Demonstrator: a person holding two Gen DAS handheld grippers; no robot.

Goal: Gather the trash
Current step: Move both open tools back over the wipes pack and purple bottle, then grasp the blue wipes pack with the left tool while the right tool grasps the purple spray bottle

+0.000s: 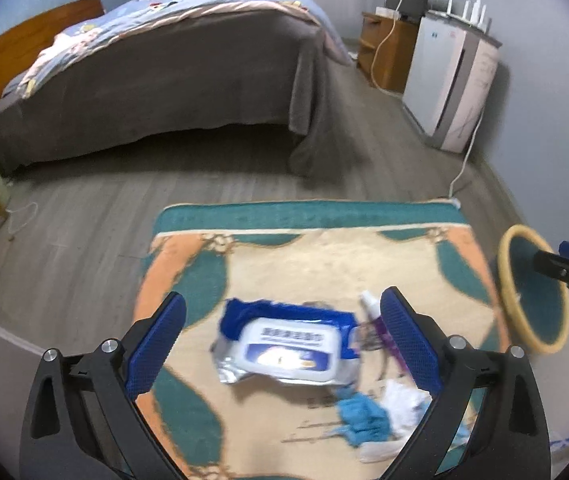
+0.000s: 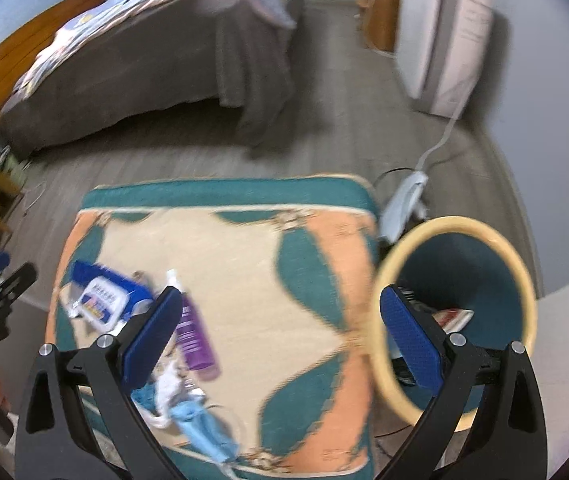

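— What lies nearest?

— A patterned cloth (image 1: 324, 264) in teal, orange and cream covers the counter. On it, closest to the left camera, a blue rag (image 1: 364, 416) and a crumpled white tissue (image 1: 402, 400) touch each other. Just beyond lies a wet-wipes pack (image 1: 288, 348), blue and white, lid up, with a purple bottle (image 2: 195, 336) on its side beside it.

— And the bin?

— A teal wastebasket (image 2: 524, 280) with a pale rim stands off the cloth's right edge; something red and white sits inside.

— The grippers?

— The left gripper (image 1: 284, 340) hovers above the wipes pack, its blue pads (image 1: 156, 348) spread wide, holding nothing. The right gripper (image 2: 280, 340) is also wide and empty, one pad over the bottle, the other over the basket's rim.

— Farther off?

— Grey plank floor (image 1: 84, 216), a power strip (image 2: 404, 200) near the basket, then a bed (image 1: 164, 80) with a grey cover and a white cabinet (image 1: 448, 80) against the wall.
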